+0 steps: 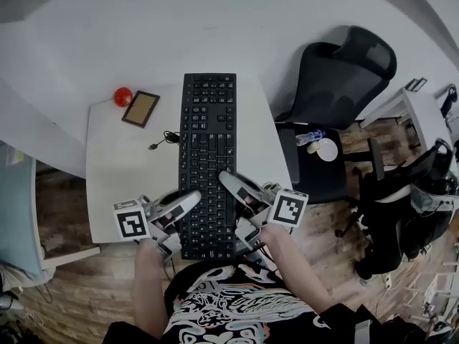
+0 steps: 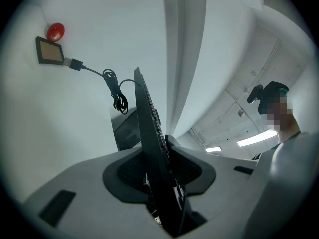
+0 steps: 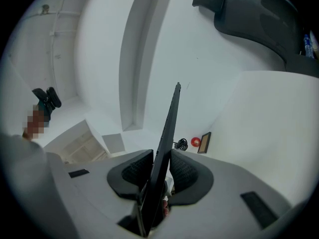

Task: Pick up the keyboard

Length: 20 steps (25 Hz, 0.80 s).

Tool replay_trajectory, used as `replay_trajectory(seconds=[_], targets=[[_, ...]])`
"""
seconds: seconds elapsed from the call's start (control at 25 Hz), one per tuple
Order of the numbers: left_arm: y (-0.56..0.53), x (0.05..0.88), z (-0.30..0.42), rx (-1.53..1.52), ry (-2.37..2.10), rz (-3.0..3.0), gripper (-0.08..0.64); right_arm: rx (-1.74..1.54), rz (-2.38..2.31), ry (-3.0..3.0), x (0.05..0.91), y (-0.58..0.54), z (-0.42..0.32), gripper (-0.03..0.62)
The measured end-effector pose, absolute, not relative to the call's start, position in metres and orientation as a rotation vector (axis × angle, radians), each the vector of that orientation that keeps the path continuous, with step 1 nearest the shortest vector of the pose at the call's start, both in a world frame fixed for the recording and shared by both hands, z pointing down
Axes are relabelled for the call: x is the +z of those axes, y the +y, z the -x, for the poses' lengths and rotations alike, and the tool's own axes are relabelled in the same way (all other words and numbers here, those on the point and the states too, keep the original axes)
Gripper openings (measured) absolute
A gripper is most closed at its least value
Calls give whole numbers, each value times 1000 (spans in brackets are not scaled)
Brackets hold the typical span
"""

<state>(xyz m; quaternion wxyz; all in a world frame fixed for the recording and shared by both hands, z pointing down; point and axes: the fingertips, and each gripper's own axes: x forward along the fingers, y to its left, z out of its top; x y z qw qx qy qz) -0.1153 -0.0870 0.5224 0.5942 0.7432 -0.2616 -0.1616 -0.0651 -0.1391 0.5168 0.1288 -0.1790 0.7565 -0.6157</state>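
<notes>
A long black keyboard (image 1: 208, 149) stretches away from me over the white desk (image 1: 118, 178) and seems raised off it. My left gripper (image 1: 188, 201) is shut on its left long edge near the close end. My right gripper (image 1: 235, 186) is shut on the right edge opposite. In the left gripper view the keyboard (image 2: 149, 133) stands edge-on between the dark pads (image 2: 130, 176), which press on it. The right gripper view shows the keyboard (image 3: 169, 128) clamped the same way between its pads (image 3: 187, 176). Its coiled cable (image 1: 166, 139) trails left, the plug lying loose.
A red ball (image 1: 122, 96) and a small brown framed tile (image 1: 140, 108) lie at the desk's far left corner. A black office chair (image 1: 337, 70) stands to the right, with a bottle (image 1: 310, 136) on a dark seat beside the desk. Wooden floor lies below.
</notes>
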Motion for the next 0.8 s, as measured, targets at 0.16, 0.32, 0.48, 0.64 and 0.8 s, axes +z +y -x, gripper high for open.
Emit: replay_trajectory(seconds=[0.16,0.32,0.48,0.64,0.8], targets=[[-85,521,116,-379,-604,-1741,138,-1779,522,2202,515,-137,66,121],[-86,520,116,-378,-597,-1750,138,-1773,536,2209,515,-137,66,115],[-86,518,117,-370,-587,-1759,137,-1761,547,2205,512,-137,66,115],[-86,517,117,-365,-577,-1765,137,-1755,559,2203,510,-137,66,115],[-86,517,118,-365,-570,-1758,138,-1764,568,2195,511,-137,66,115]])
